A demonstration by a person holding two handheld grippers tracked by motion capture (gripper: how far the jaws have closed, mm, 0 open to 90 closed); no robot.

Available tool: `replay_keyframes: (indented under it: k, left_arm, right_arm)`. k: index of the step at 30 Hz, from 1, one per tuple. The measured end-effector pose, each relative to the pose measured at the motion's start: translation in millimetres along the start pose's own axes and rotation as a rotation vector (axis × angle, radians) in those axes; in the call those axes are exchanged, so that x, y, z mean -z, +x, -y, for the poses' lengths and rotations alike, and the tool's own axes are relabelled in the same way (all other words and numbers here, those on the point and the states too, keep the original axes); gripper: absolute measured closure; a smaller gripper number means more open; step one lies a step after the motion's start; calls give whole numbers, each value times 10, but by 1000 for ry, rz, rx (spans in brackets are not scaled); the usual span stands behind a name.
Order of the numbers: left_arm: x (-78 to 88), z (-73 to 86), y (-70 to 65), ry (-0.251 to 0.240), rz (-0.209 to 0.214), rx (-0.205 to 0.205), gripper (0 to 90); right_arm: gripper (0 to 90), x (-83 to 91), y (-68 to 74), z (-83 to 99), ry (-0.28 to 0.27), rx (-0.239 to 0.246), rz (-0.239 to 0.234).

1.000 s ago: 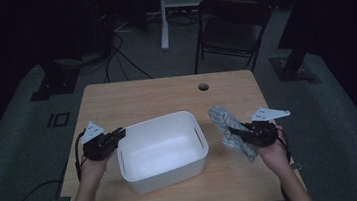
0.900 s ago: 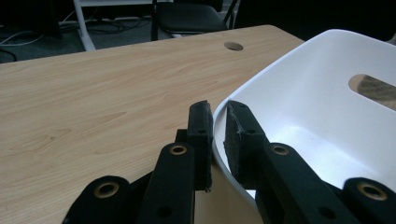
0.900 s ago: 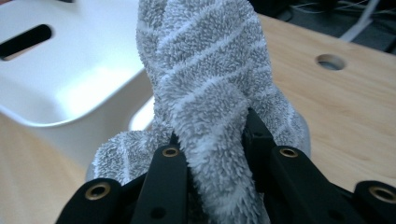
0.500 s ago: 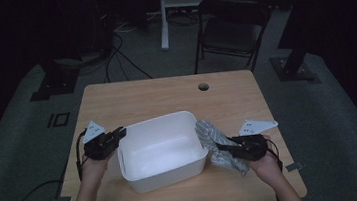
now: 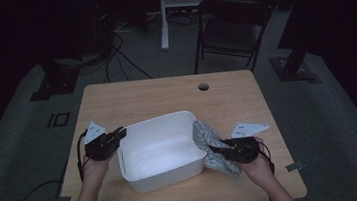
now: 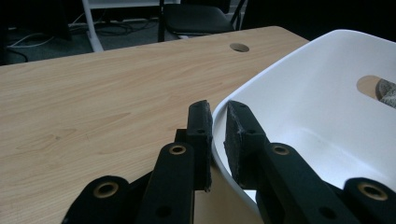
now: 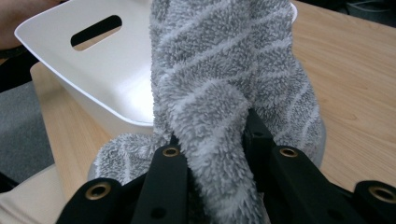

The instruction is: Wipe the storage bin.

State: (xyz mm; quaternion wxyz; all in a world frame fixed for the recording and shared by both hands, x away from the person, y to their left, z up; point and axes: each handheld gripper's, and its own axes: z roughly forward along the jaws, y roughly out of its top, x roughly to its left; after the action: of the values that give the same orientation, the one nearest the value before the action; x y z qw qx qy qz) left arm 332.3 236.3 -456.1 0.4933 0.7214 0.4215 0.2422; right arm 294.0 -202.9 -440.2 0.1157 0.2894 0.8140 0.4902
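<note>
A white plastic bin (image 5: 153, 120) stands on the wooden table (image 5: 166, 94), near its front edge. My left gripper (image 5: 119, 133) is at the bin's left side, its jaws shut on the rim (image 6: 261, 81), one pad outside and one inside. My right gripper (image 5: 214, 149) is shut on a fluffy grey cloth with pale stripes (image 5: 202, 133). The cloth hangs against the outside of the bin's right wall, its top level with the rim. In the right gripper view the cloth (image 7: 224, 60) bulges up between the jaws of the right gripper (image 7: 215, 135), with the bin's handle slot (image 7: 95, 30) behind it.
A round cable hole (image 5: 203, 86) is in the table's far side. A black folding chair (image 5: 231, 24) and a white stand (image 5: 162, 16) are beyond the table, with cables on the floor (image 5: 121, 56). Bare tabletop lies behind the bin and to its right.
My right gripper has carried the cloth leftward and nearer the front edge, from apart at the bin's right to against its right wall. The left gripper and bin have not moved.
</note>
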Motion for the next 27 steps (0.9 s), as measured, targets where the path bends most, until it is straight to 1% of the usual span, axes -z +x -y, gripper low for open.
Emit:
replay_keyframes:
  k: [6,8,11,14,20,23,24,25,27]
  left_arm:
    - [2,-2,-20,-4,-5,-3,802]
    - [4,0,-28,-8,-6,0,802]
    - [10,-3,-42,-9,-9,-2,801]
    - [11,-4,-55,-12,-14,-1,801]
    - [10,-1,-58,-14,-19,5,800]
    - [3,6,-43,-9,-19,10,800]
    - [2,17,-29,-12,-8,19,800]
    - [3,22,-24,-16,-3,22,800]
    - [3,14,-34,-9,-10,5,800]
  right_arm:
    - [767,-21,-17,24,-12,-16,-12]
    - [769,-25,-17,18,-2,-10,-4]
    - [772,-36,-19,27,-4,-21,-2]
    - [773,-47,-52,64,-7,-49,-14]
    - [776,-116,-77,113,4,-79,-15]
    - [775,-121,-79,109,7,-70,-8]
    - [775,-113,-90,97,8,-76,-10]
    - [774,-101,-98,80,8,-72,-6]
    - [774,-59,-106,28,-7,-58,6]
